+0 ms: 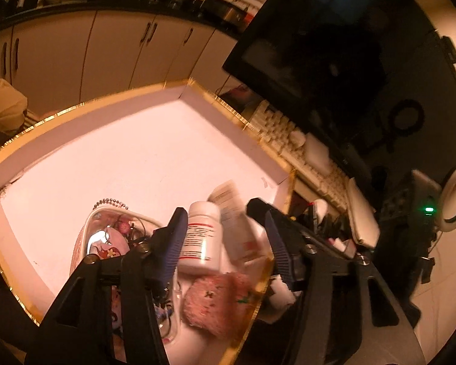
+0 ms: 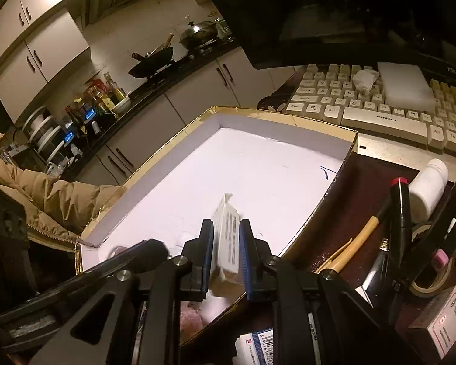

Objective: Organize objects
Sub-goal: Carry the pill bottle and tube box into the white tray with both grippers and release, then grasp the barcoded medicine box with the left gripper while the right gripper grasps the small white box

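A shallow white box with a gold rim (image 1: 121, 97) (image 2: 288, 118) lies on the desk. In its near corner lie a white pill bottle with a red-striped label (image 1: 201, 237), a pink fluffy item (image 1: 219, 301) and a clear case of hair accessories (image 1: 112, 237). My left gripper (image 1: 218, 208) is open around the bottle, and its right pad stands clear of it. A small white printed carton (image 2: 228, 237) (image 1: 232, 213), blurred, sits upright between the pads of my right gripper (image 2: 226, 223). A thin gap shows on each side of the carton, so this gripper is open.
A cream keyboard (image 2: 364, 103) and a dark monitor (image 1: 319, 45) lie beyond the box. To its right are a red-capped marker (image 2: 399, 222), a white bottle (image 2: 428, 188), a tape roll (image 2: 431, 283) and a medicine carton (image 2: 447, 316). A tan jacket (image 2: 45, 194) lies to the left.
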{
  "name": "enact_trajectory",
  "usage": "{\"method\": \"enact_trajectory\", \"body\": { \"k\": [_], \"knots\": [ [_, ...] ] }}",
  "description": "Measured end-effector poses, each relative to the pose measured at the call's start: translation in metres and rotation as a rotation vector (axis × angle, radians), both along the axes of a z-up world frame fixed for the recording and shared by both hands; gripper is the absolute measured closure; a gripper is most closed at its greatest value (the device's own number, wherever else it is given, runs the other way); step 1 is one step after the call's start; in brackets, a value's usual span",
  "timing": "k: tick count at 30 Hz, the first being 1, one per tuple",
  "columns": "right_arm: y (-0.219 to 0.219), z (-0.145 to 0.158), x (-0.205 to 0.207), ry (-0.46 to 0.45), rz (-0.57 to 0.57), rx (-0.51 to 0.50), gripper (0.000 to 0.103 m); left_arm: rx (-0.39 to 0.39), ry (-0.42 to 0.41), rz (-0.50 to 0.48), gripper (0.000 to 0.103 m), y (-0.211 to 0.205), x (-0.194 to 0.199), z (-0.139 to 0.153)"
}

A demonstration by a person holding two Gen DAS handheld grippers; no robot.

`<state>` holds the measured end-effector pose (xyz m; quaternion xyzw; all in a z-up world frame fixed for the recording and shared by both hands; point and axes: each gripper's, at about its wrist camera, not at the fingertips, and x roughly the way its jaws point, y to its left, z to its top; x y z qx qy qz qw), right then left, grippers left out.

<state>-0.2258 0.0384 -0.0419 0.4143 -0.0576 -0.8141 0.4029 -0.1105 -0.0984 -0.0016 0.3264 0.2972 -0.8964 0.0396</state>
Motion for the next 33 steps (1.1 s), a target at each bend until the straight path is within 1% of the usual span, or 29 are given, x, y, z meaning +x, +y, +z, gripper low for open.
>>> {"method": "enact_trajectory", "body": {
  "k": [1,4,5,6,7,8,9,11,15,18,20,23,26,29,31,33],
  "knots": [
    [0.001,0.000,-0.001,-0.005,-0.002,-0.003,0.079,-0.002,0.012,-0.003,0.047,0.001,0.002,0.003],
    [0.006,0.005,0.000,-0.009,0.003,-0.024,0.073,-0.022,0.052,-0.014,0.046,0.006,0.013,0.015],
    [0.008,0.008,0.001,-0.004,0.001,-0.025,0.068,-0.034,0.075,-0.015,0.046,0.008,0.019,0.020],
    [0.012,0.012,0.004,0.007,-0.004,-0.027,0.065,-0.043,0.089,-0.014,0.045,0.011,0.023,0.024],
    [0.017,0.016,0.008,0.024,-0.011,-0.031,0.060,-0.055,0.106,-0.016,0.042,0.013,0.027,0.027],
    [0.022,0.019,0.011,0.037,-0.022,-0.036,0.056,-0.071,0.126,-0.023,0.041,0.018,0.033,0.031],
    [0.029,0.022,0.014,0.050,-0.041,-0.045,0.055,-0.082,0.131,-0.029,0.041,0.021,0.035,0.033],
    [0.045,0.026,0.023,0.067,-0.069,-0.053,0.049,-0.105,0.132,-0.050,0.041,0.030,0.038,0.037],
    [0.076,0.030,0.041,0.085,-0.084,-0.049,0.048,-0.093,0.130,-0.088,0.041,0.046,0.043,0.036],
    [0.100,0.029,0.055,0.101,-0.098,-0.040,0.049,-0.115,0.122,-0.088,0.041,0.057,0.044,0.032],
    [0.114,0.027,0.060,0.089,-0.111,-0.034,0.049,-0.137,0.114,-0.085,0.041,0.064,0.043,0.031],
    [0.134,0.021,0.067,0.071,-0.126,-0.020,0.049,-0.120,0.092,-0.083,0.041,0.070,0.043,0.025],
    [0.154,0.012,0.072,0.058,-0.173,0.014,0.049,-0.104,0.058,-0.128,0.041,0.074,0.042,0.018],
    [0.170,0.003,0.074,0.024,-0.178,0.016,0.049,-0.081,0.030,-0.192,0.041,0.081,0.039,0.011],
    [0.177,-0.002,0.073,0.005,-0.189,0.025,0.049,-0.090,0.012,-0.217,0.041,0.087,0.037,0.008],
    [0.182,-0.005,0.073,-0.004,-0.204,0.032,0.049,-0.115,0.003,-0.247,0.041,0.094,0.035,0.007]
  ]
}}
